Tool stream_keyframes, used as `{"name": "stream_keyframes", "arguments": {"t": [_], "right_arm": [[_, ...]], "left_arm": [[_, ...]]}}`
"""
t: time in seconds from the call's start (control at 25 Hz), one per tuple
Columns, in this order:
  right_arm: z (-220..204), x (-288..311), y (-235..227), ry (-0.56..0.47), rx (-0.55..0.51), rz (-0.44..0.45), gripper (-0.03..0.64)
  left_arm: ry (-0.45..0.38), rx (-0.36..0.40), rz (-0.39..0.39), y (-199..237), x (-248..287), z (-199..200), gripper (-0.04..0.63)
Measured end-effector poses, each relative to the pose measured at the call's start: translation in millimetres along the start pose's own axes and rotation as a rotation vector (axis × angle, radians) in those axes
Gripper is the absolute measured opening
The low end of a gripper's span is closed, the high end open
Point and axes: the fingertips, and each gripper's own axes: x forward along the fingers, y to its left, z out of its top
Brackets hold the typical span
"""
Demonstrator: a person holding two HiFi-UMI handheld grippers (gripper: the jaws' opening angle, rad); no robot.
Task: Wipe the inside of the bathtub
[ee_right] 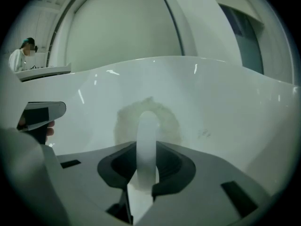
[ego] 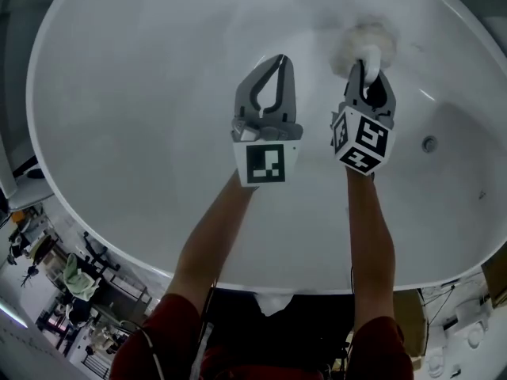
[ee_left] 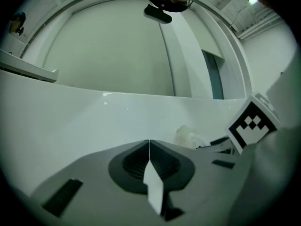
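1. Bathtub point(ego: 158, 93): a white, oval, smooth-walled tub with a glossy finish that catches thin bright highlights. It fills most of the head view, its rounded rim curving along the bottom of the picture in front of the person.
2. A small round grey drain fitting point(ego: 429, 142) sits low in the basin towards the right.
3. A round, fluffy, off-white scrubbing pad point(ego: 363, 42) lies flat against the tub's inner wall, up near the far side. In the right gripper view it reads as a fuzzy disc point(ee_right: 124, 121) on the shiny wall point(ee_right: 225, 107), with a few faint small marks just to its right.
4. The pad's handle point(ee_right: 146, 135) is a smooth white arched strip, plastic by the look of it.
5. The right gripper point(ego: 366, 74) has its grey jaws clamped on that handle, which stands upright between the dark ribbed pads point(ee_right: 146, 161).
6. The left gripper point(ego: 279, 60) hangs over the basin just beside the right one. Its jaws are pressed together along a thin seam with nothing between them point(ee_left: 149, 147), and its tips do not touch the wall point(ee_left: 70, 121).
7. Print in view: black-and-white square marker patterns on the left cube point(ego: 265, 163) and the right cube point(ego: 363, 141).
8. Bare forearms run from dark red sleeves point(ego: 170, 323) up to the grippers.
9. Far off at the left of the right gripper view, a person point(ee_right: 21, 55) in a white top stands by a counter.
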Motion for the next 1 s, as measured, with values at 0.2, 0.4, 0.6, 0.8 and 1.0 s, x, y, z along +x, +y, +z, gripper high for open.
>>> {"name": "stream_keyframes", "arguments": {"t": [0.2,0.4,0.6,0.8,1.0], "right_arm": [[-3,24,86,0.020,-0.032,0.066,0.094],[-16,44,141,0.051,-0.058,0.101,0.094],[-47,70,162,0.085,-0.083,0.117,0.094],[-79,101,166,0.133,-0.110,0.116,0.094],[-122,140,153,0.190,-0.123,0.145,0.094]], "left_arm": [[0.022,-0.006,0.051,76,-12,-17,0.017],[0.028,-0.019,0.082,123,-18,-31,0.017],[0.039,-0.018,0.082,138,-12,-56,0.017],[0.069,-0.055,0.074,144,3,-85,0.017],[0.071,-0.121,0.094,130,25,-119,0.017]]}}
